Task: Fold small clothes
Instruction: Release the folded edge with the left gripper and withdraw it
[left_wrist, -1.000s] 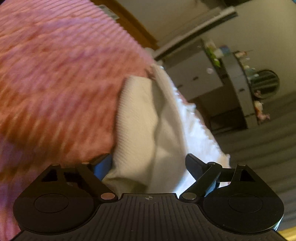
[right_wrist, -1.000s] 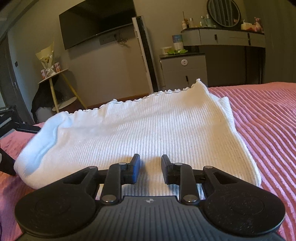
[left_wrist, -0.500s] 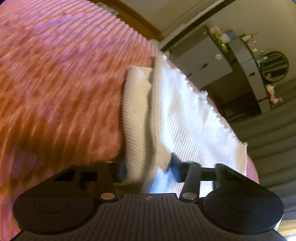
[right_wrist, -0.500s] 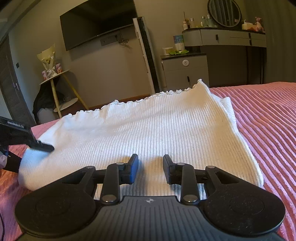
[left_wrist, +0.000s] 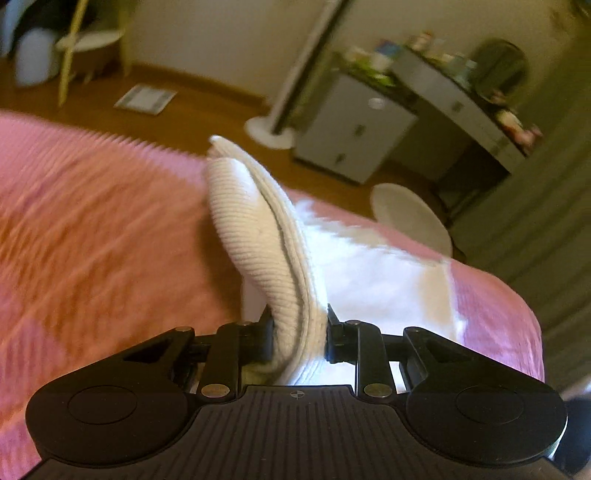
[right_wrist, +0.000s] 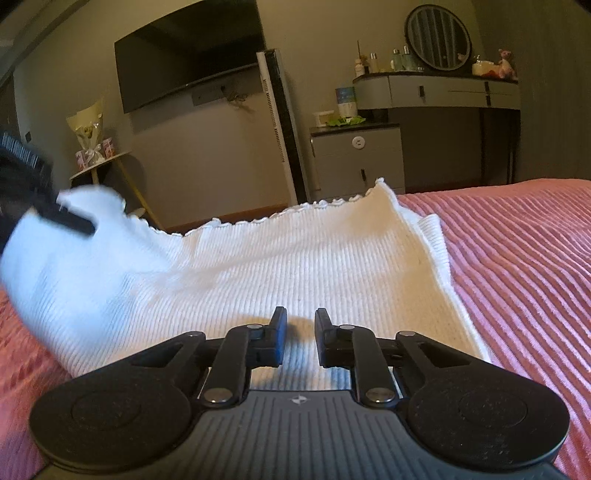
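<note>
A white ribbed knit garment (right_wrist: 280, 266) lies on the pink ribbed bedspread (right_wrist: 517, 258). My left gripper (left_wrist: 299, 332) is shut on the garment's left edge (left_wrist: 258, 236) and holds that folded edge lifted off the bed. In the right wrist view the left gripper (right_wrist: 48, 206) shows at the far left with the raised white cloth. My right gripper (right_wrist: 298, 332) rests low over the garment's near edge, its fingers close together with a narrow gap and nothing between them.
The bed's far edge (right_wrist: 258, 214) drops to a wooden floor (left_wrist: 207, 110). Beyond stand a grey cabinet (right_wrist: 356, 158), a dresser with a round mirror (right_wrist: 437, 37), a tall fan (right_wrist: 280, 125), a wall TV (right_wrist: 188, 55) and a side table (right_wrist: 99, 166).
My left gripper closed on the garment's left edge and lifted it up off the bedspread. My right gripper stayed in place over the near edge.
</note>
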